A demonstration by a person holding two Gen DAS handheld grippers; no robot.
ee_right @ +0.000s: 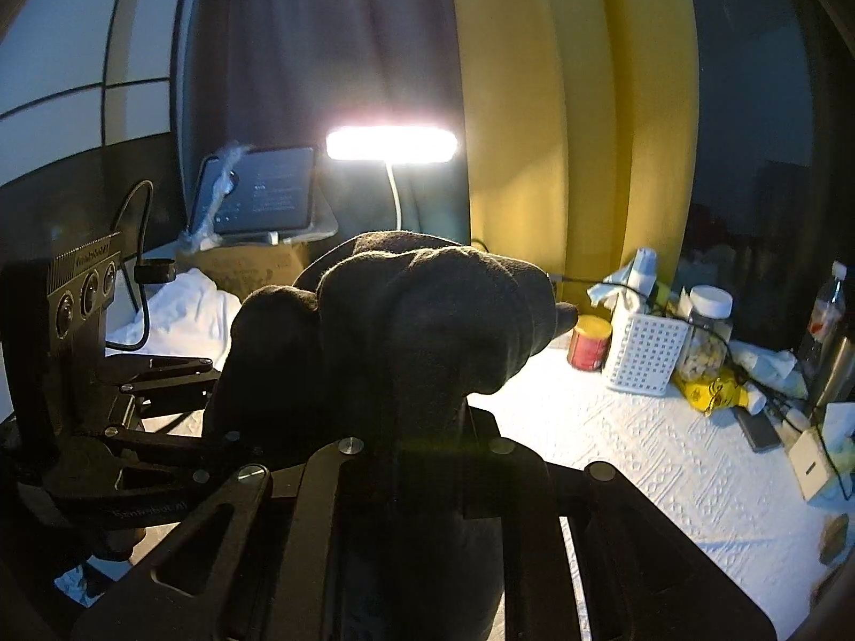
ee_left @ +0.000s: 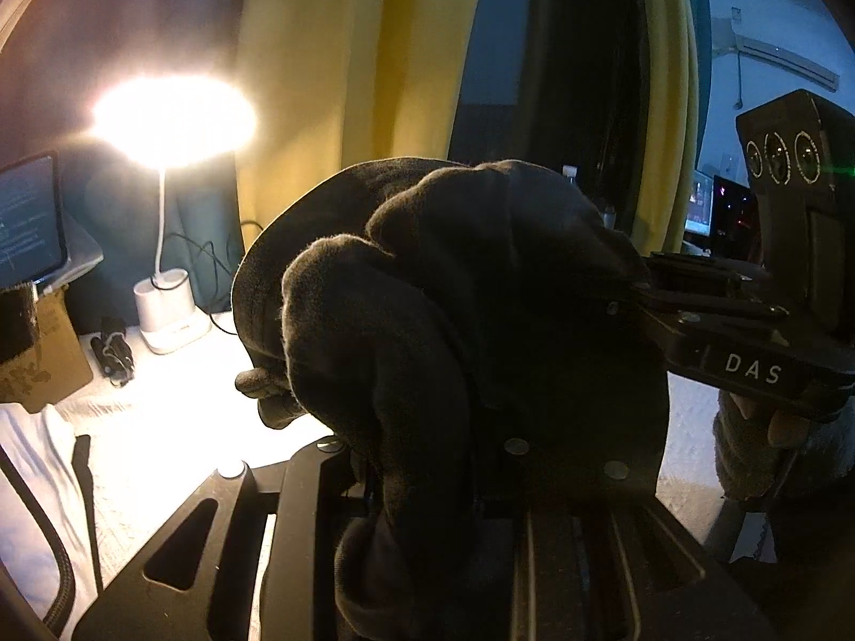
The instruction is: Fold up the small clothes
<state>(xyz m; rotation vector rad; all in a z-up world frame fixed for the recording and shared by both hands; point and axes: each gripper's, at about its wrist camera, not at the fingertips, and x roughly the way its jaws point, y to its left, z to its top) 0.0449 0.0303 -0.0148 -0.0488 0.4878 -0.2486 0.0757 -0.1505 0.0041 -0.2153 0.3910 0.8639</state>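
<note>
dark garment [ee_left: 481,294]: a bunched, fuzzy black or dark brown cloth, lifted clear of the table and draped over both grippers; its kind and shape cannot be made out, since it is backlit and nearly all in shadow.
garment, right wrist view: the same dark garment [ee_right: 417,320] fills the middle of the picture, heaped over the fingers and hanging down between the gripper's frame bars.
left gripper [ee_left: 278,400]: jaws nearly together with cloth bunched around them; two dark fingertips poke out from under the fabric at the left edge of the bundle; the pads themselves are covered, but the cloth hangs from them, so it is pinched.
right gripper [ee_right: 561,318]: one rounded fingertip just shows at the right edge of the cloth; the rest is buried. jaws narrow, holding the fabric.
other gripper seen: each view catches the opposite tool at its edge, reaching into the bundle; its tips are hidden in cloth.
hand [ee_left: 769,427]: partly seen, in a grey knit sleeve, under the right tool.
table [ee_right: 614,427]: white textured cover, lit bright.
desk lamp [ee_left: 171,117]: glare washes out its head.
tablet [ee_right: 267,192]: screen text unreadable.
white basket [ee_right: 644,355]: near jars and clutter, cut off at right.
yellow curtain [ee_left: 347,80]: behind.
</note>
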